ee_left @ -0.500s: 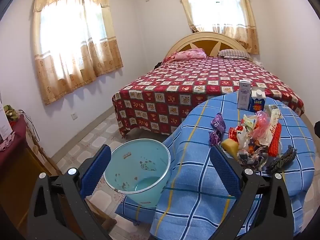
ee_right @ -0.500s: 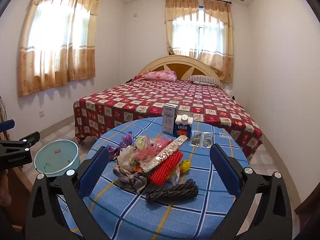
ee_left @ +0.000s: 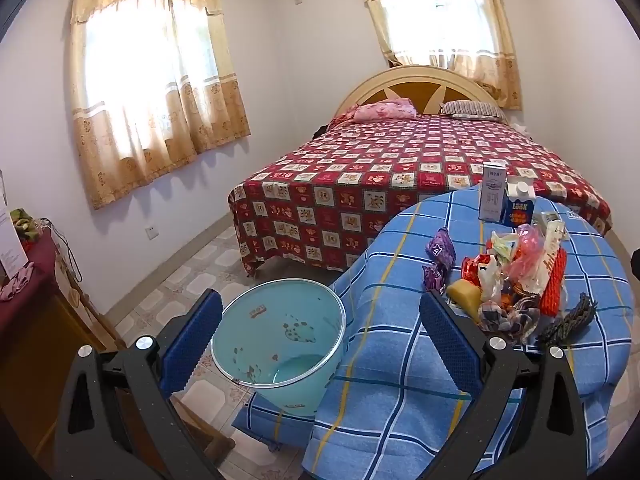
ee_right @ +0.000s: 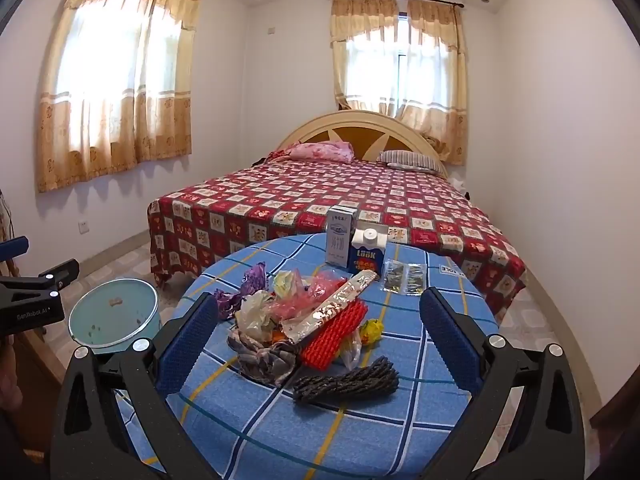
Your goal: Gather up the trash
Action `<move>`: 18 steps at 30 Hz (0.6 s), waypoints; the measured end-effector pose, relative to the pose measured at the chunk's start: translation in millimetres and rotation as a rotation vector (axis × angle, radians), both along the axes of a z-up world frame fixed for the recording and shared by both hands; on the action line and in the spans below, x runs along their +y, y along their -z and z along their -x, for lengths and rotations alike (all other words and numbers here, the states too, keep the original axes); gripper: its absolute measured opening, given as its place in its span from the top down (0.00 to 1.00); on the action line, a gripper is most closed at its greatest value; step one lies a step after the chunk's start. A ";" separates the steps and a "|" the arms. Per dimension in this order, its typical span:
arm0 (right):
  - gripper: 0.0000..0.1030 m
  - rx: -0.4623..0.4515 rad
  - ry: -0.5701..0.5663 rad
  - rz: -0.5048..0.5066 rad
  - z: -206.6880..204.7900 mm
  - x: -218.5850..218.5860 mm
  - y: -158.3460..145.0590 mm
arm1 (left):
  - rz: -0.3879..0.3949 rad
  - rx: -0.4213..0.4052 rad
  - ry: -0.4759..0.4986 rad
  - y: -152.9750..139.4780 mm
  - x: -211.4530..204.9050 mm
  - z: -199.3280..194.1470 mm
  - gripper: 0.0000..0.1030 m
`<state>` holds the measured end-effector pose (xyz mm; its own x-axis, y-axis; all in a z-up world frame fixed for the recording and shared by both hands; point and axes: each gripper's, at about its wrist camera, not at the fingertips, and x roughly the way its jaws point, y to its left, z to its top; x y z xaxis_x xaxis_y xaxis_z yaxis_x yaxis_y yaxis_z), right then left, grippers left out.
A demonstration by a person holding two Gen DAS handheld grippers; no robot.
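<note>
Blue-check round table [ee_right: 360, 432]: 1 trash pile [ee_right: 304, 320] centre, 2 cartons [ee_right: 354, 246] behind. 1 teal bin [ee_left: 280, 344] on floor, touching table's left edge. Left gripper [ee_left: 320, 344] + right gripper [ee_right: 320, 344] both jaws fully wide, nothing held.

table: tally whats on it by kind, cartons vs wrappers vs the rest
cartons: 2, white carton and blue carton
clear sachets: 2
purple wrappers: 2
red foam net: 1
dark bundle: 1
mixed heap: uncountable
total: 8 plus heap
</note>
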<state>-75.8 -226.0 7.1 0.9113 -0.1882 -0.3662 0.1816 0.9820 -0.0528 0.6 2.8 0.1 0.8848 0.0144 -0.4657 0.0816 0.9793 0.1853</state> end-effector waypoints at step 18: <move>0.05 0.003 0.002 0.003 3.0 2.5 -0.1 | 0.000 0.001 -0.004 -3.1 4.8 0.6 0.06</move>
<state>-78.7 -223.5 7.2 0.9100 -0.1906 -0.3682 0.1830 0.9815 -0.0559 -0.1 7.6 3.2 0.8842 0.0176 -0.4668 0.0782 0.9796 0.1849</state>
